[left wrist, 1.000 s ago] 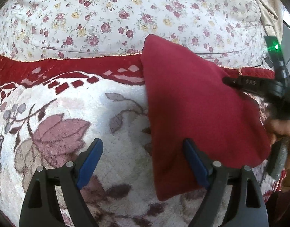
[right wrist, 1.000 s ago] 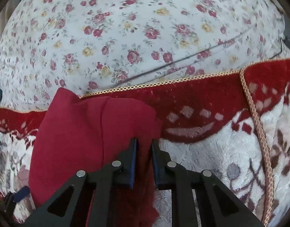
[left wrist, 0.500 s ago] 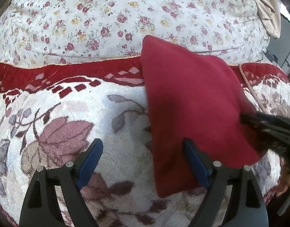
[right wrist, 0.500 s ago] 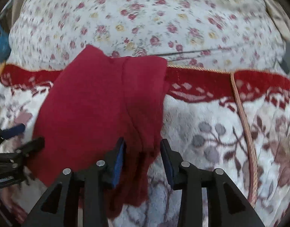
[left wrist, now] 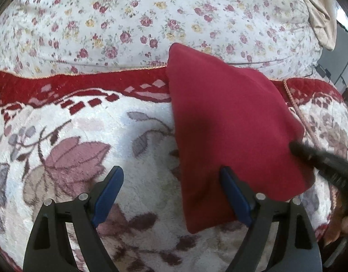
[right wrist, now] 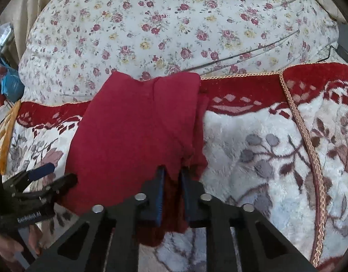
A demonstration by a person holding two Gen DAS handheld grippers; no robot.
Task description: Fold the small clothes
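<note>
Two close wrist views facing forward, sharing red cloth on blanket

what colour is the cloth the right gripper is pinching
Plain dark red. The cloth shows best in the right wrist view, pinched by the right gripper.

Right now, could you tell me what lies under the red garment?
The red garment rests on the plush floral blanket; its far corner overlaps the rose-print quilt. Anything beneath it is covered.

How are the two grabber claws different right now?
The left gripper is wide open with nothing between its fingers; the right gripper is nearly shut, pinching the red cloth. The left gripper hangs over the fluffy blanket by the cloth's edge; the right gripper sits at the cloth's near corner. Both have black arms and blue pads.
</note>
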